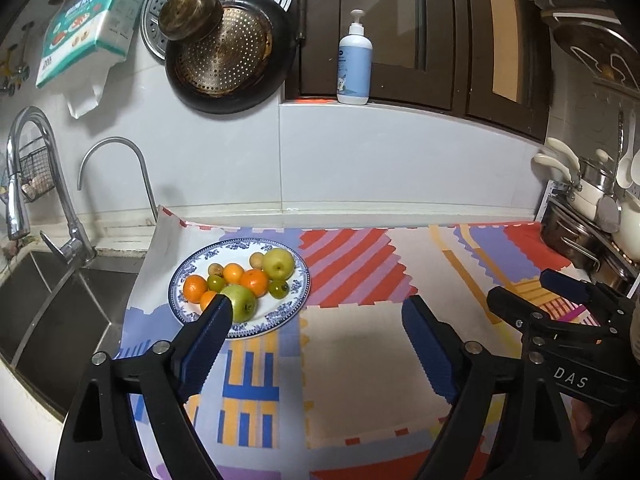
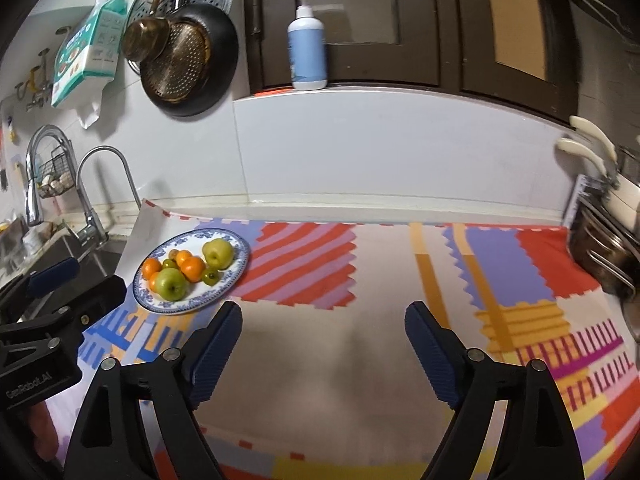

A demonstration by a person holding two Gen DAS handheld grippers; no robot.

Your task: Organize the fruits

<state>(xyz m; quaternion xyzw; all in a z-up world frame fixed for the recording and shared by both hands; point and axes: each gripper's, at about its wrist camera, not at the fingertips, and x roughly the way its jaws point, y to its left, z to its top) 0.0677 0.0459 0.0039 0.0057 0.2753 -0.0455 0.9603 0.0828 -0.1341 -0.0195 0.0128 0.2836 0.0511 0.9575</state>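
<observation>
Judging the fruit gathered, the step in hand appears to be withdrawal or a final check. Left tool (image 1: 316, 312) and right tool (image 2: 324, 320) both stand apart, nothing between their jaws, above the patterned cloth (image 2: 380, 340) on the table. All fruit lies on the blue-rimmed plate (image 1: 298, 280) near the sink (image 1: 60, 312). Advice: stay clear of the plate's rim. Count: two green apples (image 2: 218, 254), four oranges (image 1: 254, 282) showing, about four small fruits; one plate.
</observation>
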